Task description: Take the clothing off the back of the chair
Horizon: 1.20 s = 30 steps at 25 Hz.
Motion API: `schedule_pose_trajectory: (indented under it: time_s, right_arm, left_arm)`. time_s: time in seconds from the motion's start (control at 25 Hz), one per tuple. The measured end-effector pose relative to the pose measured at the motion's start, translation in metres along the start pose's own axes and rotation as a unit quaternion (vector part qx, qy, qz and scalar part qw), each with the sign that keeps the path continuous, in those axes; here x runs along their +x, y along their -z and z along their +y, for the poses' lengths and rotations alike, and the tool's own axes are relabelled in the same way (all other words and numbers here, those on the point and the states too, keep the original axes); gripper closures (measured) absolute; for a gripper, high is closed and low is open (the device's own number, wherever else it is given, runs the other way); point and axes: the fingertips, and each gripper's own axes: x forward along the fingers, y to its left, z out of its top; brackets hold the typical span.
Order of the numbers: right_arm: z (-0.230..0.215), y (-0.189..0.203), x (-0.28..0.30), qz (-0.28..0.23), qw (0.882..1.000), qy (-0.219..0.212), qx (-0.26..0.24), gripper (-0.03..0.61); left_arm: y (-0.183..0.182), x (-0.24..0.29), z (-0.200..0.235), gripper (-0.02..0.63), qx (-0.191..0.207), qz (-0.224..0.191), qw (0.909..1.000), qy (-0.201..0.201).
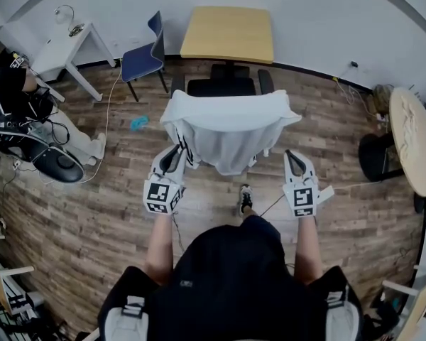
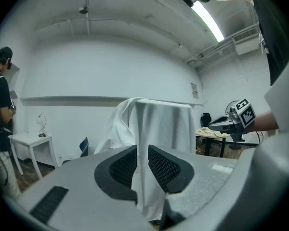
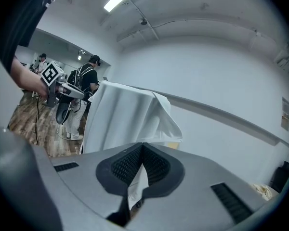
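A white garment (image 1: 227, 130) hangs over the back of a black office chair (image 1: 221, 87), right in front of me. My left gripper (image 1: 177, 151) is at the garment's lower left edge. Its jaws stand apart, and the left gripper view shows the white cloth (image 2: 159, 124) through the gap of the left gripper (image 2: 142, 150); I cannot tell if any cloth lies between the pads. My right gripper (image 1: 292, 156) is just right of the garment and clear of it. In the right gripper view the tips of the right gripper (image 3: 142, 146) meet, with the garment (image 3: 120, 119) ahead and to the left.
A yellow table (image 1: 227, 34) stands behind the chair, with a blue chair (image 1: 143, 55) and a white side table (image 1: 64, 48) to its left. A round table (image 1: 415, 137) is at the right. A person (image 1: 14, 112) stands at the far left. Cables lie on the wooden floor.
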Motion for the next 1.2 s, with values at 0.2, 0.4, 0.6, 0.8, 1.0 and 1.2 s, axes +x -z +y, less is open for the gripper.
schedule_pose_trajectory:
  time_s: [0.2,0.4,0.6,0.8,1.0,1.2]
  right_arm:
    - [-0.012,0.004,0.014,0.001,1.000,-0.004,-0.001,0.584]
    - [-0.025,0.006,0.027,0.003,1.000,-0.005,0.001,0.584]
    - [-0.039,0.005,0.031,0.002,1.000,-0.001,-0.001,0.584]
    - [-0.049,-0.002,0.033,-0.004,1.000,0.007,-0.006,0.584]
    - [-0.063,-0.006,0.040,-0.012,1.000,0.022,-0.007,0.584]
    - [-0.074,-0.018,0.048,-0.032,0.998,0.044,-0.028,0.571]
  left_arm:
    - [0.005,0.018,0.015,0.511,0.008,0.011,0.9992,-0.038]
    - [0.001,0.031,0.026,0.509,0.031,0.005,0.9966,-0.076]
    - [-0.002,0.037,0.036,0.509,0.043,0.012,0.9926,-0.113]
    - [-0.006,0.033,0.047,0.511,0.033,-0.001,0.9891,-0.144]
    - [-0.011,0.029,0.055,0.515,0.029,-0.014,0.9863,-0.162]
    - [-0.008,0.034,0.058,0.517,0.028,-0.004,0.9872,-0.157]
